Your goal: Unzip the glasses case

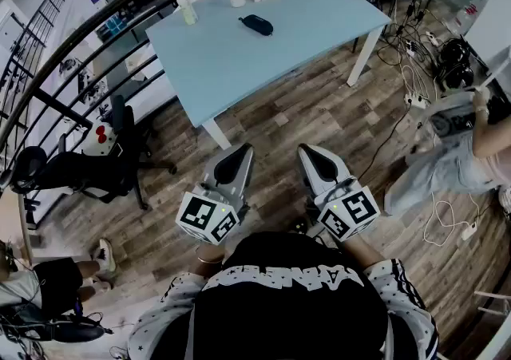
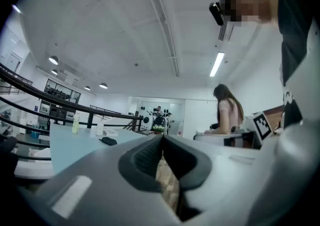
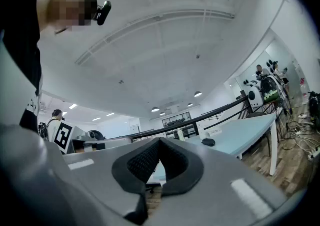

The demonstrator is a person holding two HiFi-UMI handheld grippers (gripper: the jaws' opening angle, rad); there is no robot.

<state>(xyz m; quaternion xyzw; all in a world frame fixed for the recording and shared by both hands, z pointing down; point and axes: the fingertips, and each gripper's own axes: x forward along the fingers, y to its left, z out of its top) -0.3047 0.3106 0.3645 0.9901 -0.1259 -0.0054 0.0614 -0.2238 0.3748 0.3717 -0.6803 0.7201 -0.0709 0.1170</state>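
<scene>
Dark glasses case (image 1: 256,24), well beyond left claw (image 1: 238,151), right claw (image 1: 313,152), both clenched empty

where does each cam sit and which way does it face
Head view: on the person's head, steeply down at the table, left gripper, right gripper, own torso.
Left gripper view: on that gripper, level over its shut jaws towards the table.
Right gripper view: the same on its gripper, jaws shut.
All three share the glasses case.
</scene>
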